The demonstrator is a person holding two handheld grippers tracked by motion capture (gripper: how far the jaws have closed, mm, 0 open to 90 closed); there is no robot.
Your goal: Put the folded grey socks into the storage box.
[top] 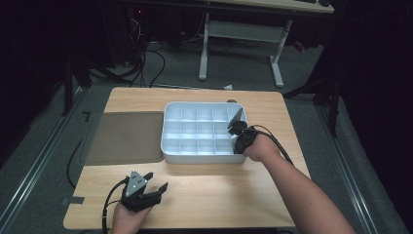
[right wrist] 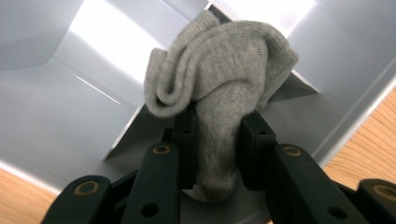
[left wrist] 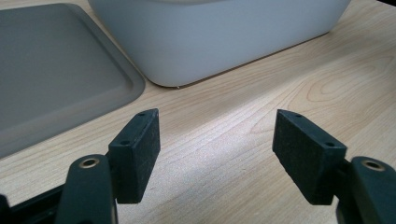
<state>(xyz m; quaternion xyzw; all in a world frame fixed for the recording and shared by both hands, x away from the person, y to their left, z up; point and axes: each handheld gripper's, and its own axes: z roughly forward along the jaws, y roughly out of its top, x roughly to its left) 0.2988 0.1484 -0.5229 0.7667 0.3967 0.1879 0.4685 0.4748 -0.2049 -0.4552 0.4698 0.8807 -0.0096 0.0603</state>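
A white tray (top: 168, 124) split into many small compartments stands in the middle of the wooden table. My right gripper (top: 237, 127) hangs over the tray's right-hand column, jaws shut on a folded grey sock (right wrist: 219, 84). In the right gripper view the sock bulges above the two pads, with the tray's white dividers (right wrist: 107, 98) just behind it. In the high view the sock (top: 236, 116) appears as a dark grey wedge over the far right compartments. My left gripper (top: 157, 181) rests near the table's front left, open and with nothing between its pads (left wrist: 137, 149).
A flat grey lid (top: 124, 136) lies left of the tray, touching its side; its corner (left wrist: 56, 79) and the tray's outer wall (left wrist: 219, 32) show in the left gripper view. Bare wood stretches along the front edge. A desk frame (top: 243, 34) stands beyond the table.
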